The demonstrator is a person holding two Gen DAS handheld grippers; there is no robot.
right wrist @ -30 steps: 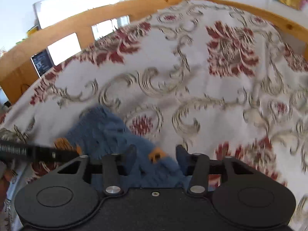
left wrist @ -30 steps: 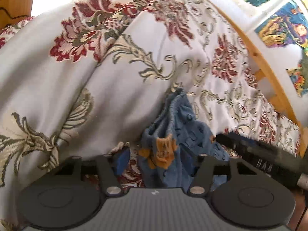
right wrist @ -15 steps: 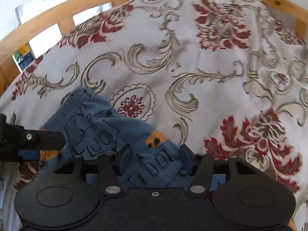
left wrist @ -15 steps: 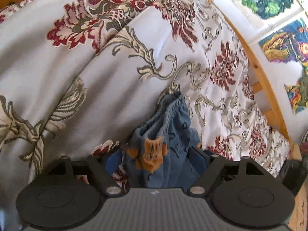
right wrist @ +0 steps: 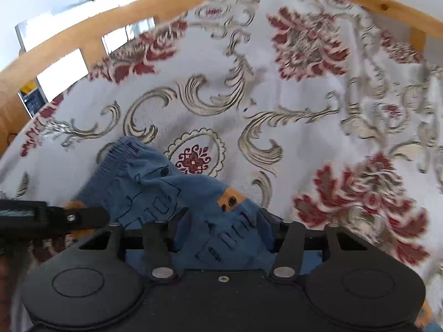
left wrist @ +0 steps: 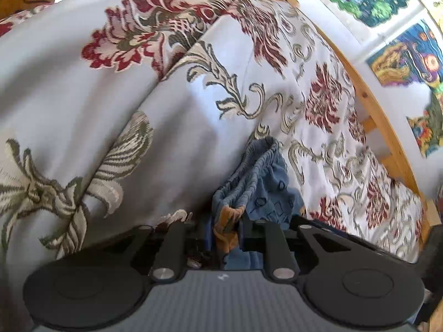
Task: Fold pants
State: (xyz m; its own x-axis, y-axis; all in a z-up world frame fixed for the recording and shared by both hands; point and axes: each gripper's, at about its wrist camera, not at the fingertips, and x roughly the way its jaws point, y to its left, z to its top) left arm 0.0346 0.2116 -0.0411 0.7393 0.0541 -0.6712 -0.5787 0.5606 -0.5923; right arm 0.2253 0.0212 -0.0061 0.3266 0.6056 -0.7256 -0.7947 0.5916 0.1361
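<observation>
Small blue pants are lying bunched on a floral bedspread — the left tool is pinching an orange-trimmed edge, the right tool is gaping around cloth, likely readying a fold.

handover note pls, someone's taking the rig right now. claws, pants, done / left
Left claw: shut on the pants, pinching the bunched edge with the orange patch.
Right claw: open, fingers straddling the blue fabric, not clamped.
Pants: crumpled heap on the floral bedspread, elastic waistband away from the claws.
Done: no neat fold visible.
Left: close right claw, spread flat, fold.
</observation>
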